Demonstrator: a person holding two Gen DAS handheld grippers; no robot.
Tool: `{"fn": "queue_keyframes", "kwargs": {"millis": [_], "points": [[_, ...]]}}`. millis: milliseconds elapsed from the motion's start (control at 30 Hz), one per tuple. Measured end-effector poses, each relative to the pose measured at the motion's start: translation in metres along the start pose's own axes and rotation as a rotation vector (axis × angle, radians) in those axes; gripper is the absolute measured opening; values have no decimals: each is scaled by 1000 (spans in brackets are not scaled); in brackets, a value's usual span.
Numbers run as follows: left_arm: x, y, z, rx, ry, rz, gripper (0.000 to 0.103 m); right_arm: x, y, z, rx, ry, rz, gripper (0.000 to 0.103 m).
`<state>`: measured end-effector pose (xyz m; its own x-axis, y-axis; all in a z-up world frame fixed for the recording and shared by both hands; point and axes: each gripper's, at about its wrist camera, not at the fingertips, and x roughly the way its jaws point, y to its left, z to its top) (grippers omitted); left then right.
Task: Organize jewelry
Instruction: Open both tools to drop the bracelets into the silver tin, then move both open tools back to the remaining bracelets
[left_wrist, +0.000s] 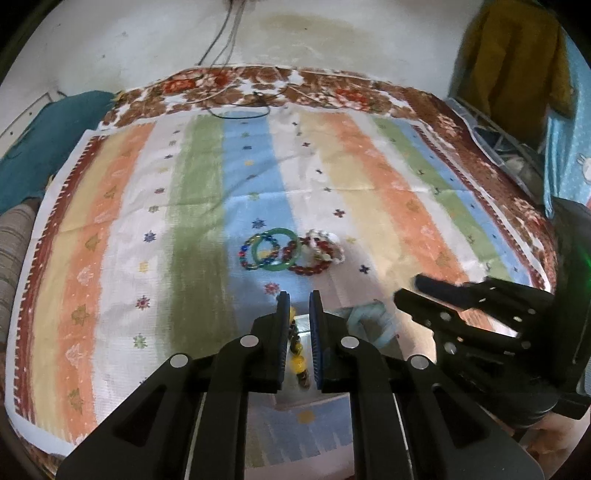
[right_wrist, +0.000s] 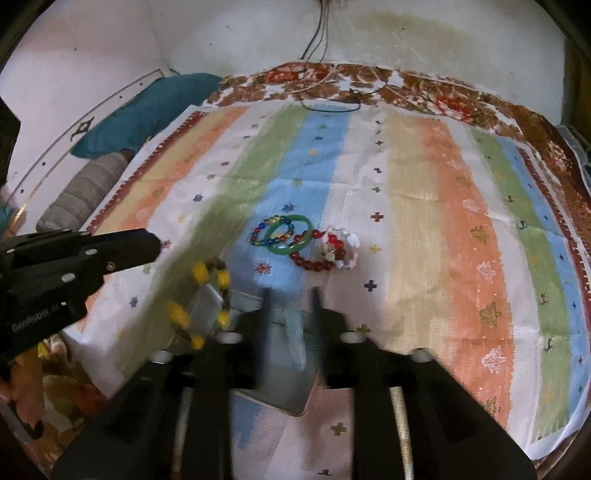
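Note:
Several bracelets lie together on the striped cloth: a multicolour bead one (left_wrist: 258, 251) (right_wrist: 271, 230), a green bangle (left_wrist: 277, 249) (right_wrist: 290, 234), a dark red bead one (left_wrist: 308, 260) (right_wrist: 314, 254) and a white-pink bead one (left_wrist: 327, 245) (right_wrist: 343, 249). A yellow and brown bead bracelet (left_wrist: 297, 350) (right_wrist: 207, 306) hangs between my left gripper's (left_wrist: 298, 301) fingers, which are nearly closed on it, over a small open box (left_wrist: 306, 336) (right_wrist: 210, 302). My right gripper (right_wrist: 290, 291) is shut on the box's pale blue lid (right_wrist: 291, 332) (left_wrist: 369, 321).
The striped cloth (left_wrist: 369, 192) (right_wrist: 424, 206) covers a bed with a floral blanket (left_wrist: 332, 88) (right_wrist: 443, 99). A teal pillow (right_wrist: 147, 110) (left_wrist: 44, 147) and a striped bolster (right_wrist: 85, 192) lie at the left. Cables (left_wrist: 240, 110) (right_wrist: 332, 103) lie at the far edge by the wall.

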<state>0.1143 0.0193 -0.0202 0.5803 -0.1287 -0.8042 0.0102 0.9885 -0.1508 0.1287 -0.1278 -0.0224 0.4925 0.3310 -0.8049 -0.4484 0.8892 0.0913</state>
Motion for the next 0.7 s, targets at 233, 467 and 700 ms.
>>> {"fn": "queue_keyframes", "kwargs": {"millis": [233, 467, 700], "points": [[14, 30, 15, -101, 13, 59, 34, 7, -20, 9, 40, 5, -39, 46], [39, 41, 29, -120, 55, 84, 51, 26, -32, 20, 68, 34, -49, 60], [54, 48, 37, -110, 74, 92, 62, 38, -36, 28, 75, 48, -50, 68]]}}
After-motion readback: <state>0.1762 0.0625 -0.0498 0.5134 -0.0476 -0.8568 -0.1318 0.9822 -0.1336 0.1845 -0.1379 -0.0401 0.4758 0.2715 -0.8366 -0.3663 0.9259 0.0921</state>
